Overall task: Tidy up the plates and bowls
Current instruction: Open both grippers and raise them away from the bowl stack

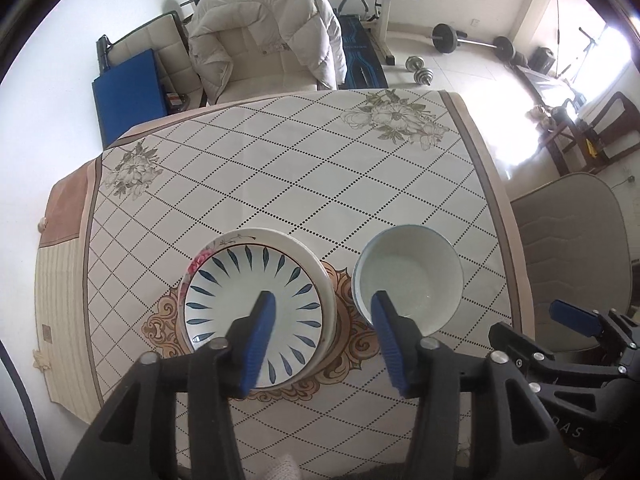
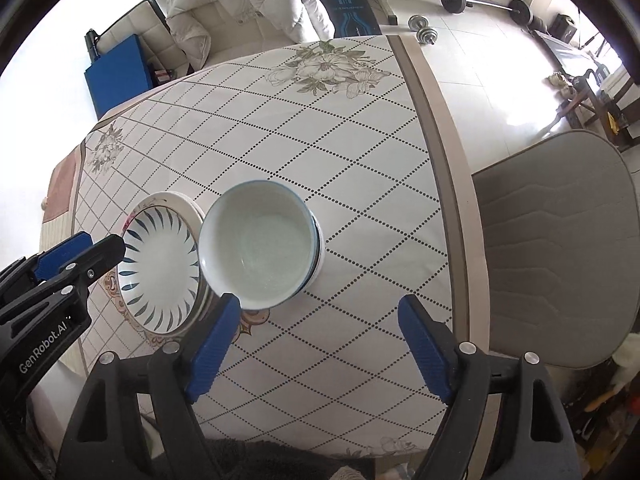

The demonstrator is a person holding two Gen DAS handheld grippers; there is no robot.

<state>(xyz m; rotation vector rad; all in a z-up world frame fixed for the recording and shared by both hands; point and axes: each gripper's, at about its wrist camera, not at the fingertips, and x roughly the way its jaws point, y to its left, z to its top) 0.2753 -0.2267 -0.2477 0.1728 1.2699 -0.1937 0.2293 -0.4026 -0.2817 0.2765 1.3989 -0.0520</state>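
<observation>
A plate with blue leaf strokes lies stacked on a floral-rimmed plate on the patterned tablecloth. To its right a pale bowl with a blue rim stands nested on other bowls. My left gripper hangs open above the gap between plates and bowl, holding nothing. One blue pad of my right gripper shows at the right edge, with its fingers apart. In the right wrist view my right gripper is open above bare cloth, just nearer than the bowl. The plates lie left of the bowl.
A grey padded chair stands close to the table's right edge. At the far side is a chair draped with a white quilted coat. Barbells and dumbbells lie on the floor beyond. The far half of the tablecloth carries nothing.
</observation>
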